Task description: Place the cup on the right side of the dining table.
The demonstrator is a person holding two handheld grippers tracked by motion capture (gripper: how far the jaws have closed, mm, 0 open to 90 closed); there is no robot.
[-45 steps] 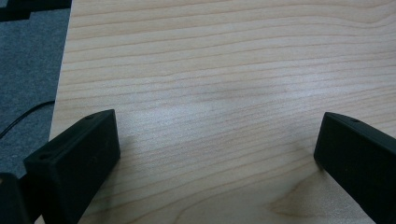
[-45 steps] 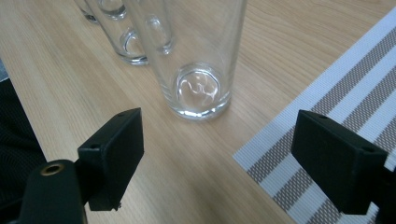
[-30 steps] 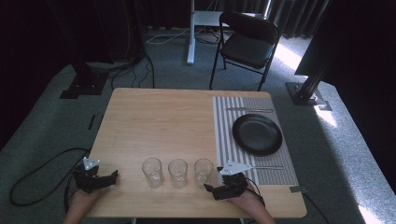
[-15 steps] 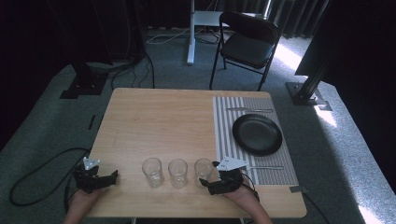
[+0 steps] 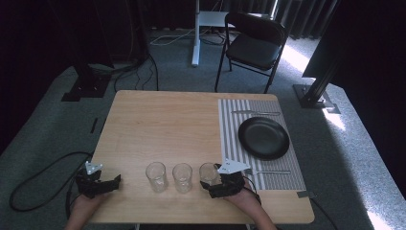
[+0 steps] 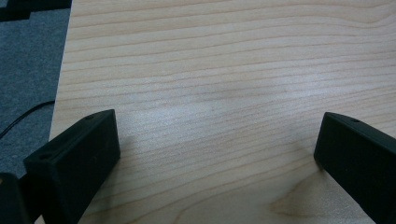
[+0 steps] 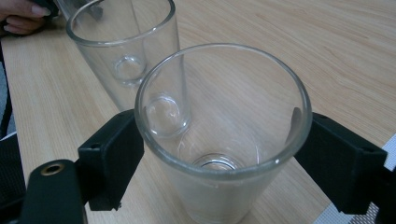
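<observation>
High view, three glasses in a row near the table's (image 5: 158, 124) front edge, right gripper (image 5: 214, 184) around the rightmost glass (image 5: 208, 172), standing upright, mouth upward, left gripper (image 5: 111, 183) apart, left gripper view, jaws wide open over bare wood, right gripper view, both jaws against the glass wall, gripping it.

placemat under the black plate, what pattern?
Thin grey and white stripes on the placemat, running along its length beneath the black plate. Clearest in the high view.

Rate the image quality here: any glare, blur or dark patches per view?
High view: dim, black around the edges, with a sunlit patch on the floor at right. Left gripper view: sharp wood grain, with a soft sheen on the table. Right gripper view: the near glass is sharp, with reflections on its rim.
</observation>
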